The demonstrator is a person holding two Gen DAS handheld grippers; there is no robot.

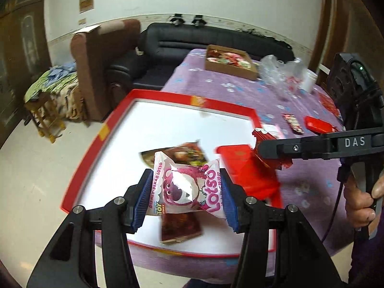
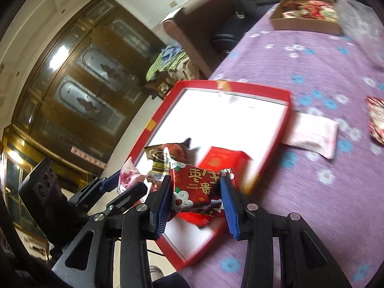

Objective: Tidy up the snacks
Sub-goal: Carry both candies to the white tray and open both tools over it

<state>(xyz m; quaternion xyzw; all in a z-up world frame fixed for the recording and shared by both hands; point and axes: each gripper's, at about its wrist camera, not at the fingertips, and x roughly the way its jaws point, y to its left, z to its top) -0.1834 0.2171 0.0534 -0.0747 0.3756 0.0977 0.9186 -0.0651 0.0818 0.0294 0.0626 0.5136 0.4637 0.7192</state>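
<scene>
My left gripper [image 1: 186, 193] is clamped on a pink snack packet [image 1: 186, 187], its pads pressing both ends, and I hold it above the near part of the red tray [image 1: 168, 96]. My right gripper [image 2: 196, 192] pinches a red snack packet [image 2: 195, 189] the same way, just right of the left one and over the tray's near right corner. Below them the tray already holds a few things: two brown packets [image 1: 180, 229] and a red box [image 1: 236, 158]. So I judge the sorting is partly done. Ahead and to the right, several packets [image 1: 292, 122] lie loose on the purple cloth [image 1: 216, 86], and a cardboard box [image 1: 229, 62] of snacks sits at the far end.
</scene>
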